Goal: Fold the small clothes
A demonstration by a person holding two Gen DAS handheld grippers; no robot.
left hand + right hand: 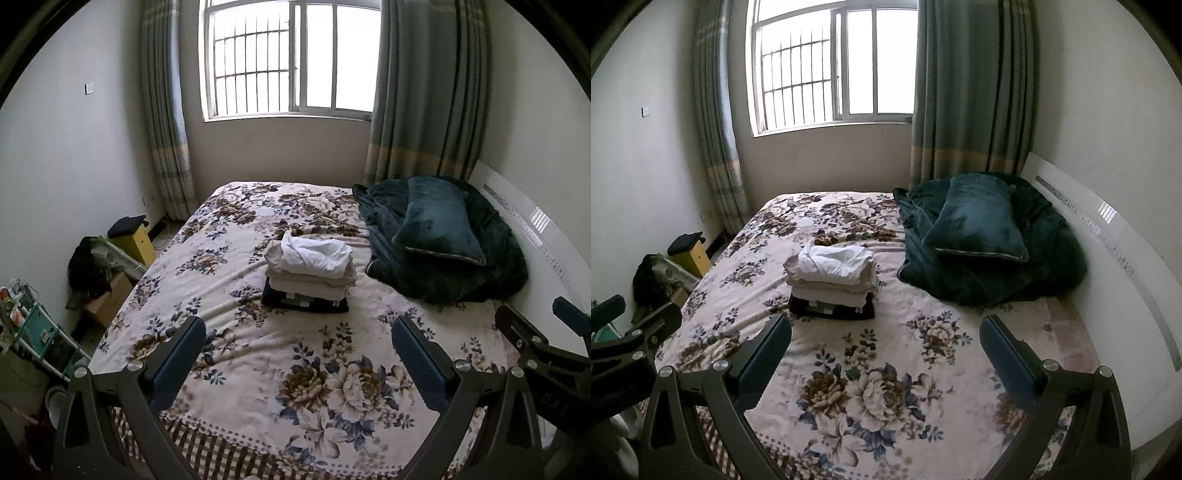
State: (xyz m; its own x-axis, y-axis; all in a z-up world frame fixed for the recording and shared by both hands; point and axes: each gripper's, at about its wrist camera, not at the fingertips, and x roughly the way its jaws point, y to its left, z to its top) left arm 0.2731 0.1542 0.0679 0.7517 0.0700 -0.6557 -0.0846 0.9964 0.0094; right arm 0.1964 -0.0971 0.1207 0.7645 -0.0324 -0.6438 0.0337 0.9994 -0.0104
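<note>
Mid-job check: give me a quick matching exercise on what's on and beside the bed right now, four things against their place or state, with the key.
Things:
1. stack of clothes
2. pillow
3. yellow box
4. left gripper

Places or states:
A. on the floor left of the bed
B. open, holding nothing
C. on the dark green blanket
D. mid-bed, white garment on top

Pairs: 1-D, 2-C, 3-A, 4-B
</note>
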